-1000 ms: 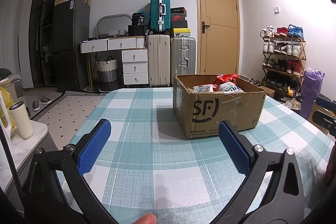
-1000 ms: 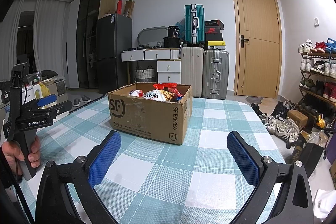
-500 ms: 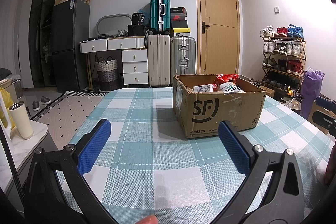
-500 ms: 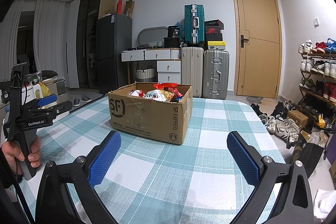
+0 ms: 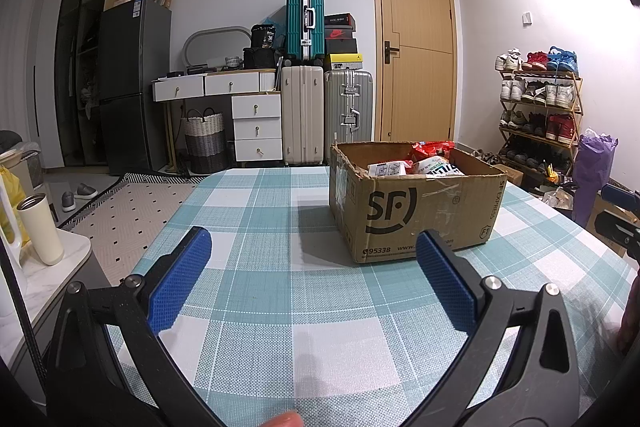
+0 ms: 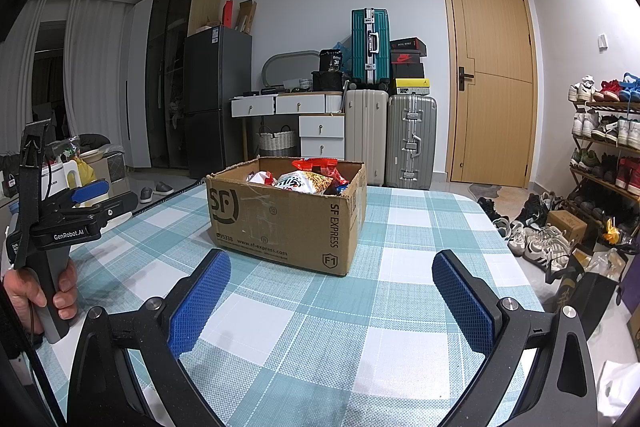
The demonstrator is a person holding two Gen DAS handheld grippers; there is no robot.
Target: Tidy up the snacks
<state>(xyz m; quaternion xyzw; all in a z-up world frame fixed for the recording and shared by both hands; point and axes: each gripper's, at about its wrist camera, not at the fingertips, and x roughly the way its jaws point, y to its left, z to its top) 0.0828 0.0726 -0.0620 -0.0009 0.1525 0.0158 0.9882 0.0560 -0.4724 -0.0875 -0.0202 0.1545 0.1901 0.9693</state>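
A brown cardboard box [image 5: 416, 211] printed "SF" stands on the teal-and-white checked table [image 5: 280, 267], holding several snack bags [image 5: 434, 165]. In the right wrist view the same box [image 6: 280, 219] sits ahead and left, its snack bags [image 6: 306, 181] showing over the rim. My left gripper [image 5: 314, 267] hovers open over the table, short of the box, nothing between its blue pads. My right gripper [image 6: 330, 287] is open too, in front of the box's right corner. The right wrist view also shows the left gripper [image 6: 90, 191] from the side, held by a hand [image 6: 36, 291].
Beyond the table's far edge stand suitcases [image 5: 304, 115], white drawers [image 5: 256, 127] and a wooden door [image 5: 416, 55]. A shoe rack [image 5: 540, 115] and loose shoes [image 6: 536, 243] lie to the right. A white cup [image 5: 40, 227] sits on a side surface to the left.
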